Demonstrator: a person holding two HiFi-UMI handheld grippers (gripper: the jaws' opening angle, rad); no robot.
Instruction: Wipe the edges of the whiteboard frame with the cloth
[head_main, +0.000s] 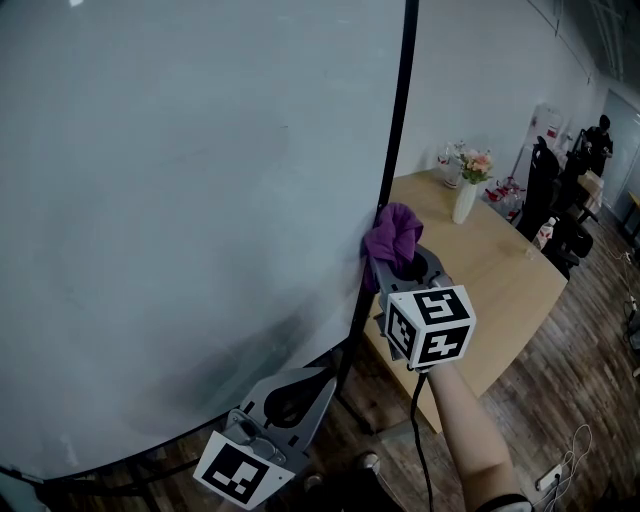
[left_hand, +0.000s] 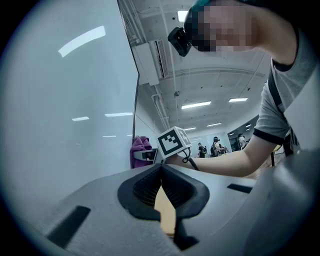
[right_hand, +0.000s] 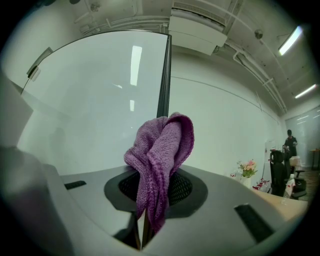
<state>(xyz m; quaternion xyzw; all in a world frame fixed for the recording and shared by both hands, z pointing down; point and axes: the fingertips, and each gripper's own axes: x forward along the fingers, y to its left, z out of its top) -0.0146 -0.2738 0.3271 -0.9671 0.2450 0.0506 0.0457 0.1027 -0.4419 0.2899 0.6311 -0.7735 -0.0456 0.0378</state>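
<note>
Head view, R hand-held gripper raised, clamping cloth at whiteboard frame, L hand-held gripper low, closed

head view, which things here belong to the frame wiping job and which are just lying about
Job:
purple cloth
right gripper, shut on it
black frame edge
whiteboard

Lying about:
wooden table
vase of flowers
bottle
chairs
left gripper, shut and empty
</note>
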